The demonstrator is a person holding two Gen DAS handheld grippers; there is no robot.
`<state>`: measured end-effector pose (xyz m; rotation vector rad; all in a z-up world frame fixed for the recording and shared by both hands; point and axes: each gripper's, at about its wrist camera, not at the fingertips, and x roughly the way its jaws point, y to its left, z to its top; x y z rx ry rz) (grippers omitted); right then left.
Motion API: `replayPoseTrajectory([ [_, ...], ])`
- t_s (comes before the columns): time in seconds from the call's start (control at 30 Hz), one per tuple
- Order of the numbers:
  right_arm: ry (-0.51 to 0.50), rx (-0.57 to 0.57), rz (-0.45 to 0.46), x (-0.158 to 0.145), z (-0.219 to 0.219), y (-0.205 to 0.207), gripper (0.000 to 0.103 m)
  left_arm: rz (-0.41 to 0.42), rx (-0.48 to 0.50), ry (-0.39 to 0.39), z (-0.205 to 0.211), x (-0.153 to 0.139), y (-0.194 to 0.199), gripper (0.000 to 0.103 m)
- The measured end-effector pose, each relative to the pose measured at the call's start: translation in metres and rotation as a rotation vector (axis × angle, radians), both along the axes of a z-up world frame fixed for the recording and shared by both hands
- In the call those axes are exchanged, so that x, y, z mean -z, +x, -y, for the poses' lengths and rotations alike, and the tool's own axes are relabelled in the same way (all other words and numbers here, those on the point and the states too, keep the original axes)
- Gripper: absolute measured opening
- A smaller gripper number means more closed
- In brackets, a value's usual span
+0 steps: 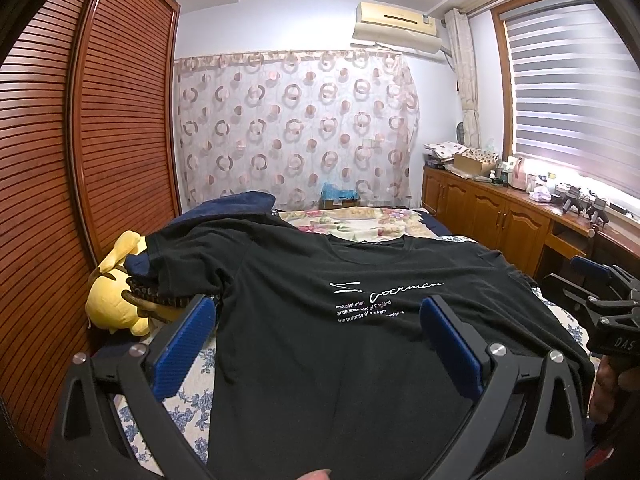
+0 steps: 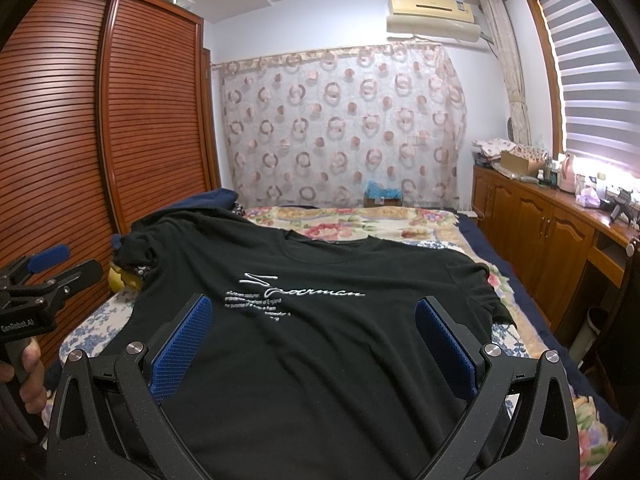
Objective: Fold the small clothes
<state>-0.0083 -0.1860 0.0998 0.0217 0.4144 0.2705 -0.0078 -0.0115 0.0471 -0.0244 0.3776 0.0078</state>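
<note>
A black T-shirt with white lettering lies spread face up on the bed, collar away from me; it also shows in the right wrist view. Its left sleeve drapes over a pile at the bed's left side. My left gripper is open, blue pads wide apart, above the shirt's lower half. My right gripper is open too, above the shirt's lower half. Each gripper appears at the edge of the other's view, the right one and the left one. Neither holds anything.
A yellow plush toy and dark blue cloth lie at the bed's left edge beside a slatted wooden wardrobe. A floral quilt covers the far bed. A wooden cabinet with clutter runs along the right under the window.
</note>
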Motion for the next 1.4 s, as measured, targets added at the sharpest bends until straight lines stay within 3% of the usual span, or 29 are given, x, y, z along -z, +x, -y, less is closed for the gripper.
replayPoseTrajectory([
  [0.67,0.002,-0.01,-0.019,0.011,0.001,0.005,0.103,-0.024,-0.006,-0.005,-0.003,0.005,0.004,0.103],
  [1.4,-0.059,-0.076,-0.048,0.05,-0.046,0.053,0.103,-0.137,-0.071,-0.025,-0.065,0.066,0.035,0.103],
])
